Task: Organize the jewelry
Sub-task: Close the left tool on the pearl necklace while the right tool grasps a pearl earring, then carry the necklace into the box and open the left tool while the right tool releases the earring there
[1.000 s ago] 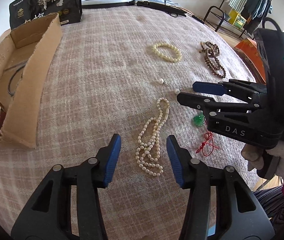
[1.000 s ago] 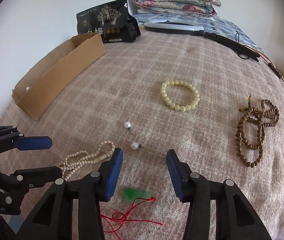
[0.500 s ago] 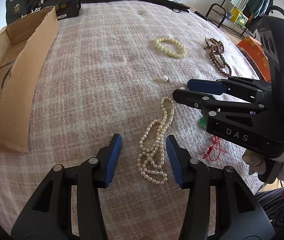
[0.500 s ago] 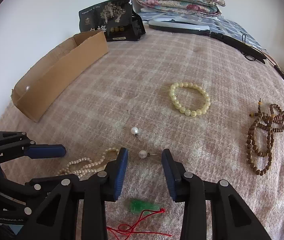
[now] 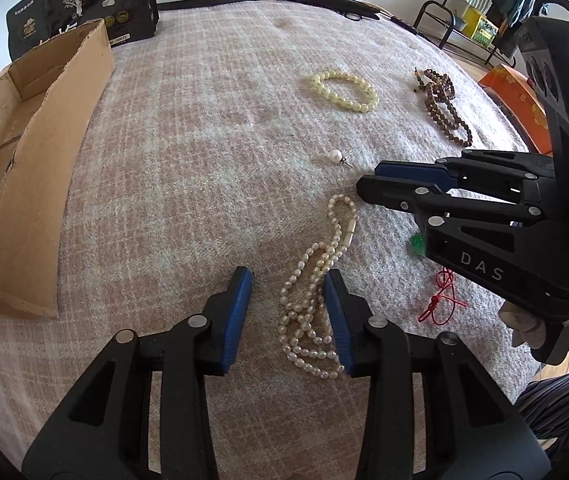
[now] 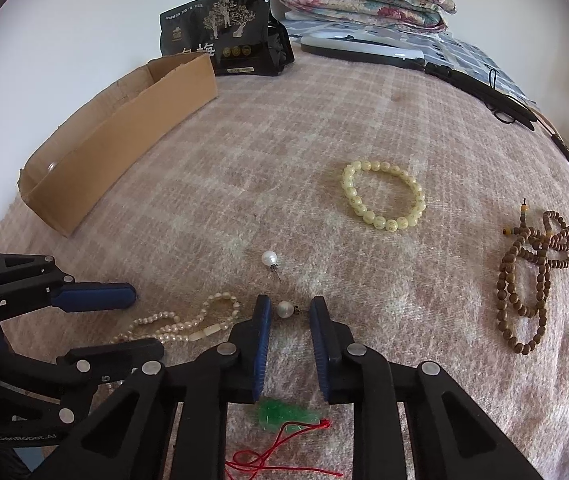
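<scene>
Lettering "DAS" is read in pale capitals on the black frame of the right gripper (image 5: 372,184), and "GenRobot.AI" on the frame of the left gripper (image 6: 140,320); Chinese characters and gold seals are printed below pale trees on the black bag (image 6: 220,32), though the small print cannot be read; the surface is a coarse woven blanket (image 5: 204,140) checked in pink and cream; a torn corrugated box (image 5: 44,168) of brown card lies at its left edge, near the bag; the pearl necklace (image 5: 316,292), a loose looped strand of small irregular cream beads with a tubular clasp, lies between the blue-padded fingers of the left gripper (image 5: 288,312), which are spread wide and apart from it on the left side, the right pad being just beside the beads; the right gripper (image 6: 290,344) is set narrowly about a round white pearl stud (image 6: 285,309) without visibly pinching it; a second stud (image 6: 269,258) lies just beyond; a bracelet (image 6: 382,196) of translucent yellow beads and a tangle of brown wooden beads (image 6: 532,276) lie well apart to the right; a green pendant (image 6: 280,416) on red cord lies under the right gripper.
</scene>
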`<act>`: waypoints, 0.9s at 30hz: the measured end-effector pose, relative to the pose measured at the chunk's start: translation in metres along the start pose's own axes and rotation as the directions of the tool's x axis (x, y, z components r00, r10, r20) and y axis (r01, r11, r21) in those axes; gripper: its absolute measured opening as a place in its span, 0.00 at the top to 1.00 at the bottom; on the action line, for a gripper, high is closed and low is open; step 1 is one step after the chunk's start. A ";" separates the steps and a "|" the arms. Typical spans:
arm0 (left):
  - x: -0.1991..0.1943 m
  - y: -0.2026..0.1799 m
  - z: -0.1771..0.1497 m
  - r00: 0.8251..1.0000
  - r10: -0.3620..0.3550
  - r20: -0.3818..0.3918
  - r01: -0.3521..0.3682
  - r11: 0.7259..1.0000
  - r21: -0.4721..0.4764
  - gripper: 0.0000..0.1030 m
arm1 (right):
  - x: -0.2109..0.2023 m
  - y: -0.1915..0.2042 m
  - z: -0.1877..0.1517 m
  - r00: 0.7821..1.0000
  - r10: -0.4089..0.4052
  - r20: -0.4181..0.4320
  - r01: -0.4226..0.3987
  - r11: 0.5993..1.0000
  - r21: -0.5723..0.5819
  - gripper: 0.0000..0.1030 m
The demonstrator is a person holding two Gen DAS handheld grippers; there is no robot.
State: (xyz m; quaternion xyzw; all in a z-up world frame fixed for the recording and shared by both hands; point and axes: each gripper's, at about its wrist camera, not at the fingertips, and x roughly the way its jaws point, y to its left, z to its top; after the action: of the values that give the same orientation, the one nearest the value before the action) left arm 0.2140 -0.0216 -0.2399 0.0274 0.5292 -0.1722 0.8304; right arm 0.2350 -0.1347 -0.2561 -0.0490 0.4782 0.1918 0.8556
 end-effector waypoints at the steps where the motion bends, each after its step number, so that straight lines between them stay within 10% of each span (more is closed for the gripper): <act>1: 0.000 0.000 0.000 1.000 0.003 0.002 -0.003 1.000 0.003 0.66 | 0.000 0.000 0.000 1.000 0.001 0.001 -0.001 1.000 0.000 0.84; 9: -0.002 0.003 0.000 1.000 0.013 0.011 -0.013 1.000 0.000 0.95 | -0.002 0.001 -0.002 1.000 -0.001 0.005 0.001 1.000 -0.010 0.85; 27: -0.038 0.005 0.008 0.994 0.008 0.106 -0.006 1.000 -0.025 0.95 | -0.033 -0.013 0.004 0.998 -0.009 0.065 0.006 0.999 0.047 0.85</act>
State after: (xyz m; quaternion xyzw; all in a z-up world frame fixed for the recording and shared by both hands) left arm 0.2084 -0.0090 -0.2031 0.0099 0.4865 -0.1639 0.8581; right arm 0.2274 -0.1551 -0.2276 -0.0245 0.4541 0.1789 0.8725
